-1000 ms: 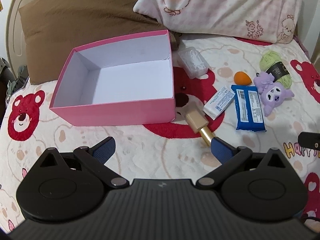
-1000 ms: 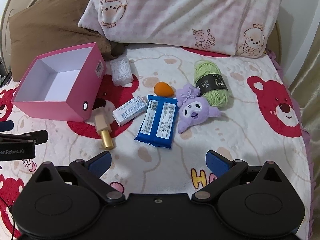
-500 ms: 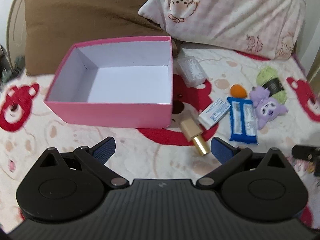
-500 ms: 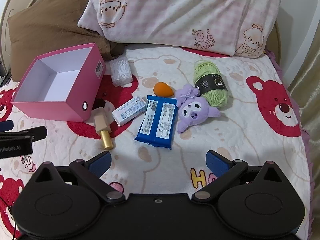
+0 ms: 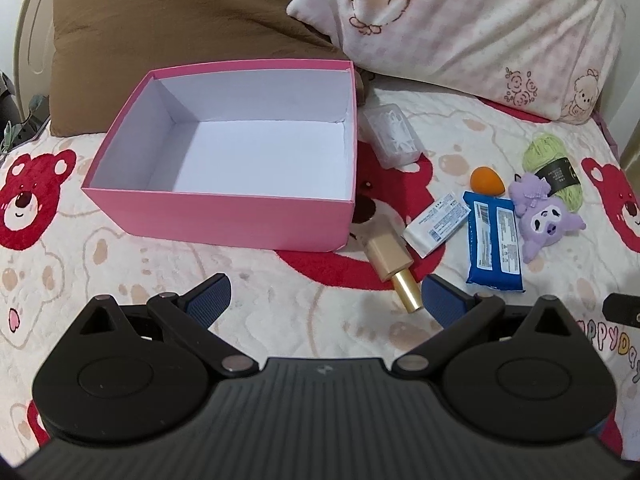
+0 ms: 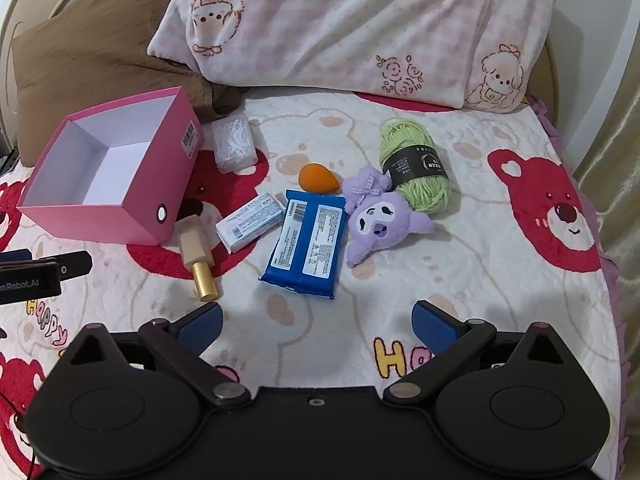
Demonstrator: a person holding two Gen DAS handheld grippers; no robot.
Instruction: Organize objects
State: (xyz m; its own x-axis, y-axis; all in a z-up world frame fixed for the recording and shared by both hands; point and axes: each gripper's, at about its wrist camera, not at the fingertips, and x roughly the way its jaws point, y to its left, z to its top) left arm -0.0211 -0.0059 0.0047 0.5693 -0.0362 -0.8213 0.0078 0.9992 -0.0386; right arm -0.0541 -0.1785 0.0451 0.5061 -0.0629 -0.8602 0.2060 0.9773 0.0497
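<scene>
now nearer the pink box [image 5: 224, 216], left gripper [image 5: 326, 300] (both grippers' jaws spread, empty); right gripper [image 6: 316, 322] unmoved

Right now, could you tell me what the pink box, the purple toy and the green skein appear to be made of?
Pink box: likely cardboard, smooth matte pink outside, white inside, with crisp folded corners and a barcode sticker.
Purple toy: soft plush fabric, with a fuzzy surface and stitched face.
Green skein: yarn, with visible wound strands, under a black band, probably paper.
</scene>
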